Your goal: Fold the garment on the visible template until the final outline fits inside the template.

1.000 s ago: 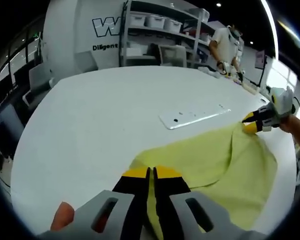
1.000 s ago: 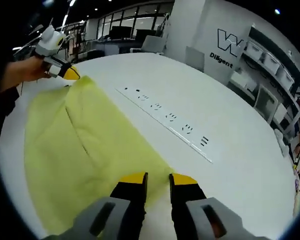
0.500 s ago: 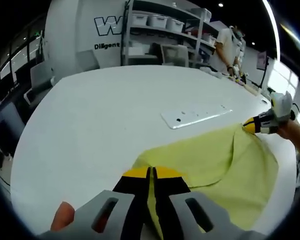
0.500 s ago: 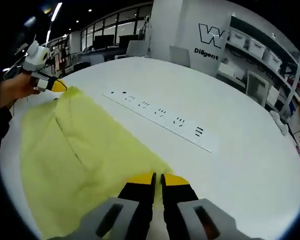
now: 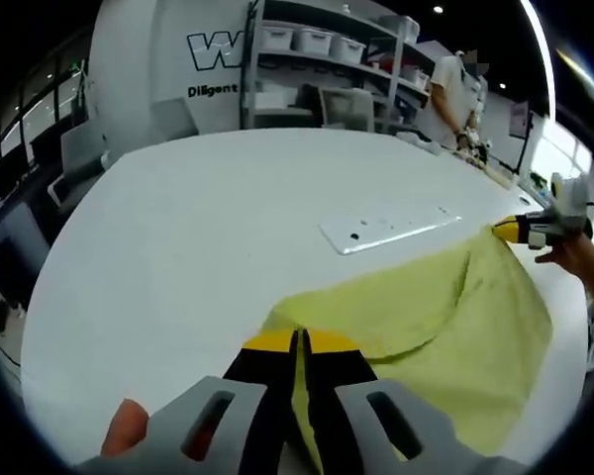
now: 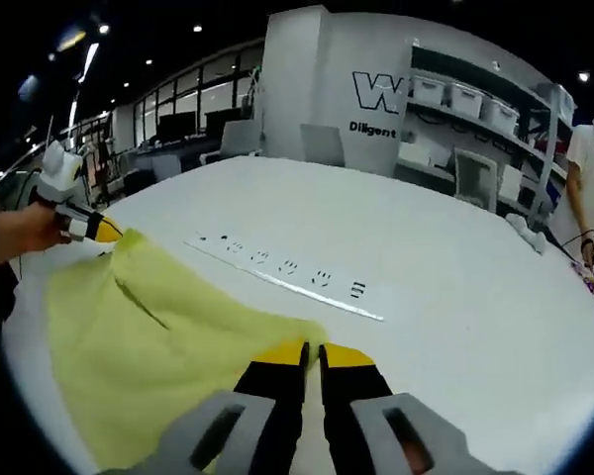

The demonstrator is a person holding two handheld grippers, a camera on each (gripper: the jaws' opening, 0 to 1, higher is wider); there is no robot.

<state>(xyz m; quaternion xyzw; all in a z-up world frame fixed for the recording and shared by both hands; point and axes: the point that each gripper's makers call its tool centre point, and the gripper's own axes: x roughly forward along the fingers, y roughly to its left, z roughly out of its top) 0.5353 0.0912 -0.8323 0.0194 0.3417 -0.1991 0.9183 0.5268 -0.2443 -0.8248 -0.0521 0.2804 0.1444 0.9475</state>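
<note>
Closest to you in the left gripper view, your left claw point(image 5: 298, 346) has its yellow-tipped jaws pressed together on a corner of the yellow-green garment point(image 5: 445, 327), with a strip of the cloth running down between them. From that pinch the garment spreads away across the white tabletop point(image 5: 208, 208) as a soft, matte sheet with gentle wrinkles and one fold ridge rising through it. Its long axis runs from your left claw out to the far corner on the right of this view, where your right claw point(image 5: 505, 230) grips the cloth and your hand point(image 5: 574, 252) shows behind it.

In the right gripper view, your right claw point(image 6: 307, 353) is likewise clamped on the garment's point(image 6: 148, 346) near edge, its jaws nearly touching. The cloth stretches from there to the far left, tapering to the corner pinched by your left claw point(image 6: 114, 234), so it hangs taut between your two grips, lying low over the tabletop point(image 6: 426, 267).

Just beyond the garment's far edge, a long flat white strip point(image 6: 287, 275) with dark marks lies on the tabletop, roughly parallel to that edge. Farther off stand shelving with bins point(image 5: 317, 45) and a person point(image 5: 450, 94) beside it.
</note>
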